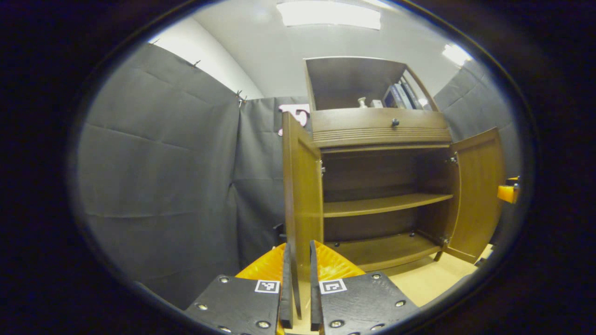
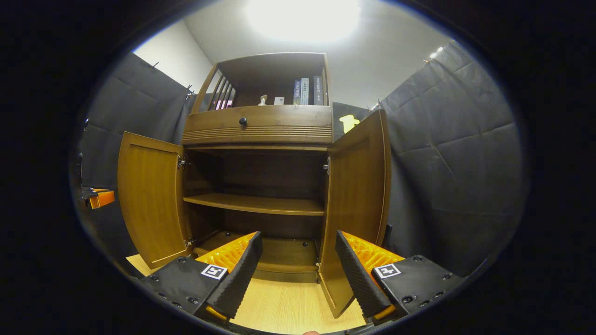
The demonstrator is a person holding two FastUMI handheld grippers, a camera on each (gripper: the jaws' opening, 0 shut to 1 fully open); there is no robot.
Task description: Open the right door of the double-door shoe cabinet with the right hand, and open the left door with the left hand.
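Both doors (image 2: pixel 358 204) swung wide; cabinet shelves (image 2: pixel 253 204) bare.

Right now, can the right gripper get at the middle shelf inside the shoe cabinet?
Probably yes. Both doors stand swung wide, and the right gripper, jaws open, faces the opening with the middle shelf straight ahead. The right door hangs just beside it but does not cross the path.

Each claw, left (image 1: pixel 298 288) and right (image 2: pixel 298 274), is showing black plates studded with silver screws, square black-and-white markers, and ribbed orange parts behind the fingers.
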